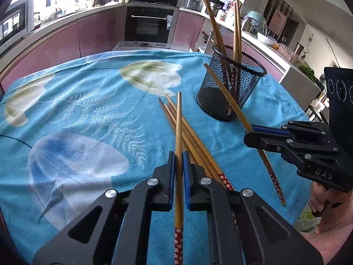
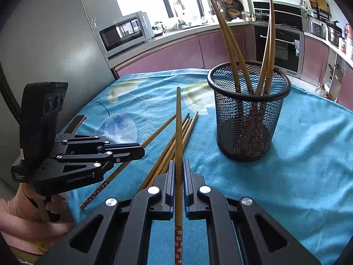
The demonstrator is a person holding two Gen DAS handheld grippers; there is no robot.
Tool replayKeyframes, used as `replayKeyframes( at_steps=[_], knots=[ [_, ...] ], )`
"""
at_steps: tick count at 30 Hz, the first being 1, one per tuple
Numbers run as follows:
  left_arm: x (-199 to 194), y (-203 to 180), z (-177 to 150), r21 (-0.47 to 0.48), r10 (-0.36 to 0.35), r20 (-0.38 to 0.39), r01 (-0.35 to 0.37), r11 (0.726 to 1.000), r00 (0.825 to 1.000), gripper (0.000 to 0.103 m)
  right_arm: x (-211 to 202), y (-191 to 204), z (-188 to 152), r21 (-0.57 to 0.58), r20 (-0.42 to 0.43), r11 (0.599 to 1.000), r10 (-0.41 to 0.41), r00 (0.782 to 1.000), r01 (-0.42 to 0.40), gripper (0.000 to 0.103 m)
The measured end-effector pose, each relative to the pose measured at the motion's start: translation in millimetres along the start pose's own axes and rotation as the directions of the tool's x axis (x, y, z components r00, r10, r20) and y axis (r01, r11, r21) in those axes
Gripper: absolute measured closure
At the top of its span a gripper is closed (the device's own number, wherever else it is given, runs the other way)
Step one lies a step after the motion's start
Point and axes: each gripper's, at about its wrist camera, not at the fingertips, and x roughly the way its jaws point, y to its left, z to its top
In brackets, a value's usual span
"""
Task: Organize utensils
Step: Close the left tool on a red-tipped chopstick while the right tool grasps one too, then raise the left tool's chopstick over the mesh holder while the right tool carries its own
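Note:
My left gripper (image 1: 179, 156) is shut on a bamboo chopstick (image 1: 179, 121) with a red flowered handle, which points forward over the table. My right gripper (image 2: 179, 164) is shut on a second such chopstick (image 2: 178, 121), aimed left of the holder. In the left wrist view the right gripper (image 1: 248, 135) hangs at the right, its chopstick (image 1: 271, 176) slanting in front of the black mesh holder (image 1: 231, 88). The left gripper (image 2: 142, 152) shows in the right wrist view. Several chopsticks stand in the holder (image 2: 249, 121). A loose pile of chopsticks (image 1: 198, 145) (image 2: 167, 152) lies on the cloth.
A blue flower-print cloth (image 1: 88, 110) covers the table. A flat dark object (image 2: 76, 123) lies at its left edge. Pink kitchen cabinets, an oven (image 1: 150, 24), a microwave (image 2: 125, 33) and a grey fridge (image 2: 44, 44) ring the table. A hand (image 1: 320, 201) grips the right handle.

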Motion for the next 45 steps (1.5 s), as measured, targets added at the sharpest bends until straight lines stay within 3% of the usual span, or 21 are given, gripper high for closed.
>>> replayKeyframes(
  at_steps=[12,21,45],
  knots=[
    [-51.8,-13.0,16.9,0.017,-0.11,0.11,0.108,0.994,0.988,0.095,-41.4,-4.3,8.5,0.015,0.119,1.0,-0.004,0.993,0.002,0.097],
    [-84.3,-13.4,27.9,0.021,-0.17,0.185,0.169,0.985,0.968,0.096,-59.2,-6.9,20.3,0.019,0.187,1.0,-0.003,0.982,0.0,0.097],
    [-106.3,-35.1,95.3,0.048,-0.214,0.32,0.21,0.977,0.923,0.096,-85.8,-30.3,74.0,0.027,0.321,0.999,-0.053,0.946,0.047,0.097]
  ],
)
